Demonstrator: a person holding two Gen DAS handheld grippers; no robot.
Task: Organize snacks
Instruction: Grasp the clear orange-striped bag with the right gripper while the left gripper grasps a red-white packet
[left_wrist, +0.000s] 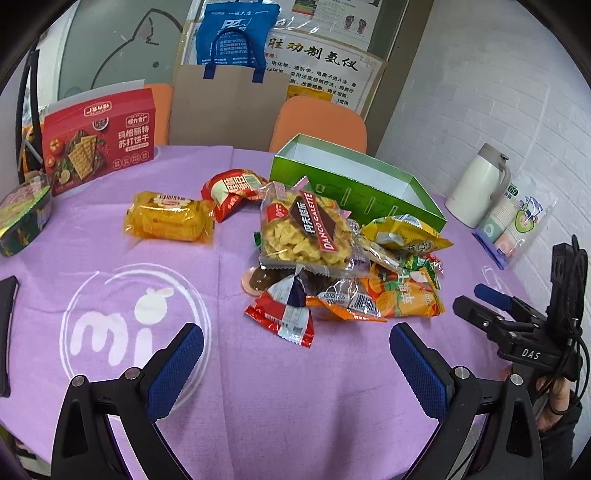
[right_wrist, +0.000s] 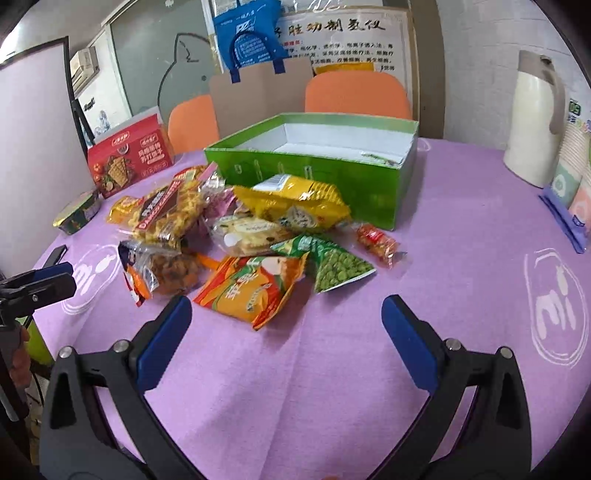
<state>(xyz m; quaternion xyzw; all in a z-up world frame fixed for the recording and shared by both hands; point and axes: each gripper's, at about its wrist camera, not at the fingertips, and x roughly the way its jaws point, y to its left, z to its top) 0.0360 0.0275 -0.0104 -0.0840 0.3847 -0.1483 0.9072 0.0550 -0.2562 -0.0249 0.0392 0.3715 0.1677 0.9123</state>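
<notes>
Nearest to me, my left gripper (left_wrist: 295, 354) stands wide and holds nothing above the purple tablecloth (left_wrist: 295, 406). My right gripper (right_wrist: 286, 325) is equally wide and empty.

Just beyond the fingertips lies the snack pile. On the right side, the orange packet (right_wrist: 251, 288) is closest, with the green pea packet (right_wrist: 332, 264) beside it and a small red packet (right_wrist: 376, 240) a little apart. On the left side, the red-and-white triangular packet (left_wrist: 286, 314) leads, with the clear galette bag (left_wrist: 306, 229) stacked behind.

Behind the pile stands the open green box (right_wrist: 325, 173), apparently almost empty, so I judge sorting has barely begun.

Recommended procedure: I take the nearest loose packet first, closing on a crimped edge, not the puffed centre. I lift clear before carrying it over the box wall.

At the far left stand the yellow packet (left_wrist: 170, 218) and the red cracker box (left_wrist: 98, 140).
</notes>
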